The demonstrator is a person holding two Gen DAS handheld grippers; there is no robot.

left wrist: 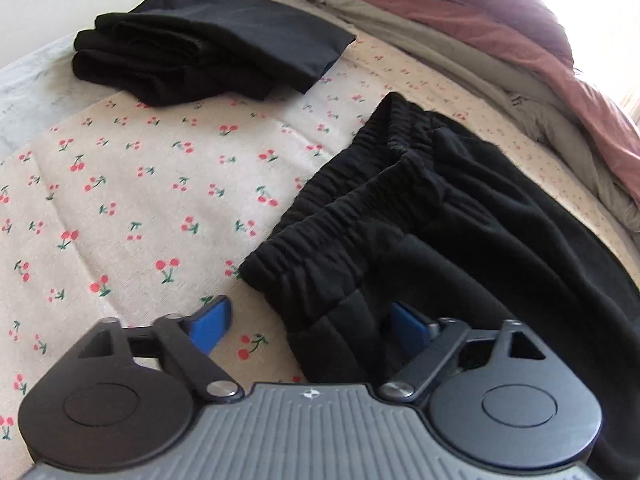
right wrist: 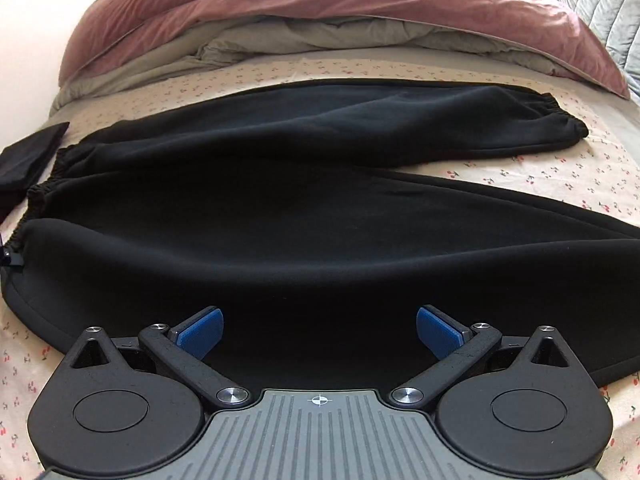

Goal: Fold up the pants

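Note:
Black pants [right wrist: 304, 216] lie spread flat on a cherry-print bed sheet [left wrist: 120, 184], waistband at the left, two legs running right with an elastic cuff [right wrist: 560, 120] at the far right. In the left wrist view the gathered waistband [left wrist: 340, 208] lies just ahead. My left gripper [left wrist: 312, 326] is open, its jaws either side of the waistband's near corner, the right pad partly hidden by cloth. My right gripper [right wrist: 318, 330] is open above the near leg's edge, holding nothing.
A folded black garment [left wrist: 200, 48] lies on the sheet beyond the waistband, also at the left edge of the right wrist view [right wrist: 28, 160]. A bunched pink and grey duvet [right wrist: 340, 12] lines the far side of the bed.

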